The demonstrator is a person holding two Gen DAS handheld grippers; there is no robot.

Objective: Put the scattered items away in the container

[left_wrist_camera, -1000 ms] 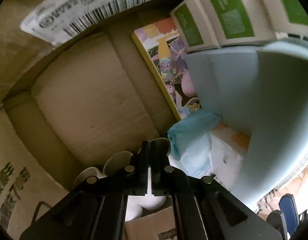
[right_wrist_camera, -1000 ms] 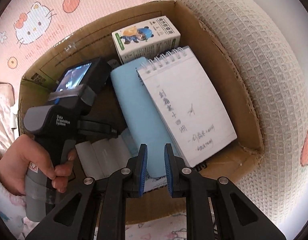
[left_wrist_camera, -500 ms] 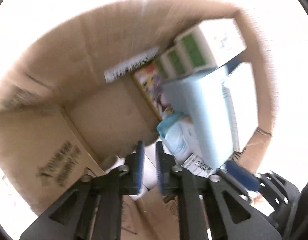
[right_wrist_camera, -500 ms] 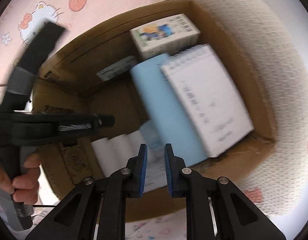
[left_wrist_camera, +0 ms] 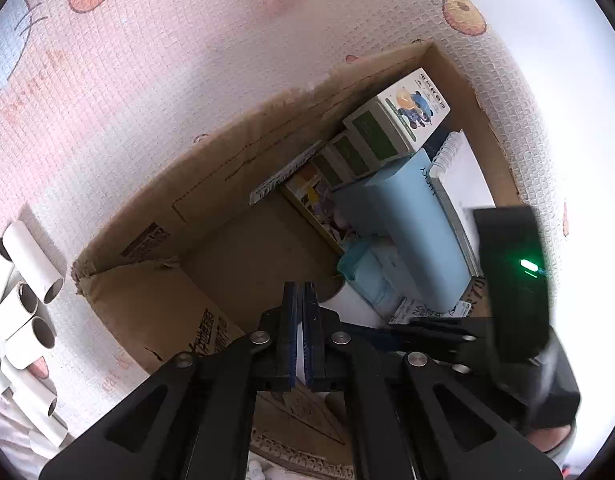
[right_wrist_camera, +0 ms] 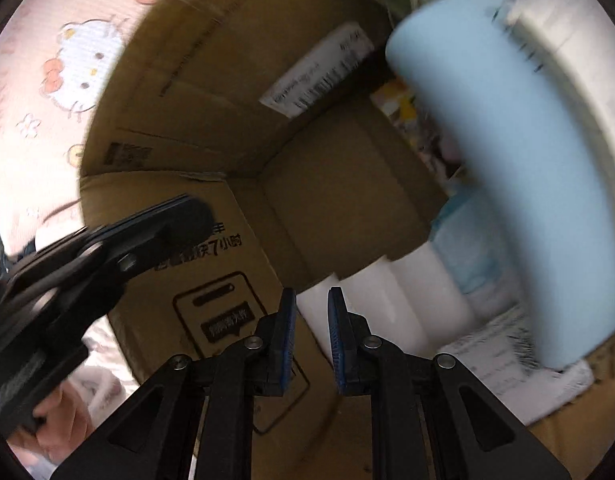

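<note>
Resting on a pink cartoon-print quilted cover (left_wrist_camera: pixel 187 80), the open brown cardboard box (left_wrist_camera: pixel 235 184) holds a long pale-blue rectangular pack (left_wrist_camera: pixel 419 236), a white spiral notepad (left_wrist_camera: pixel 467 176) and white paper tubes (right_wrist_camera: pixel 391 304). More white cardboard tubes (left_wrist_camera: pixel 23 280) lie outside. Left gripper (left_wrist_camera: pixel 301 296) jaws nearly closed, empty; right gripper (right_wrist_camera: pixel 312 312) jaws narrowly parted, empty.

A pink cartoon-print blanket (left_wrist_camera: pixel 187 80) lies under everything, its pattern blurred.
</note>
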